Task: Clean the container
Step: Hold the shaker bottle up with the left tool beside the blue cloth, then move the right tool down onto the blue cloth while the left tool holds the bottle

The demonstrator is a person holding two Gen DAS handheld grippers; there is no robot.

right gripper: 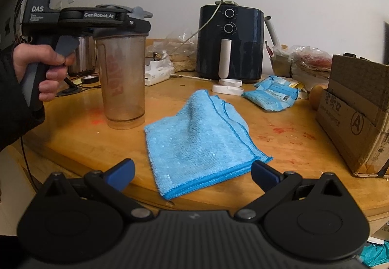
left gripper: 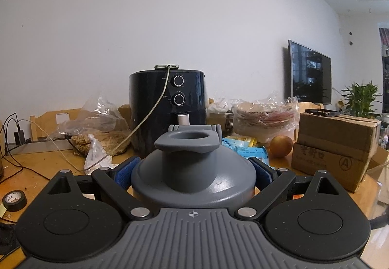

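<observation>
A cloudy clear shaker bottle (right gripper: 122,79) with red lettering stands upright on the wooden table (right gripper: 73,137). Its grey lid (left gripper: 193,171) fills the left wrist view, and my left gripper (left gripper: 193,173) is shut on that lid, blue pads pressed to both sides. From the right wrist view the same left gripper (right gripper: 136,19) shows at the bottle's top, held by a hand (right gripper: 46,67). A folded blue cloth (right gripper: 201,140) lies to the right of the bottle. My right gripper (right gripper: 193,173) hangs open just above the cloth's near edge, gripping nothing.
A dark air fryer (right gripper: 229,42) stands at the back with a cable over it. A cardboard box (right gripper: 355,118) sits at the right, blue packets (right gripper: 272,94) and plastic bags behind the cloth. A tape roll (left gripper: 15,199) and wires lie at the left.
</observation>
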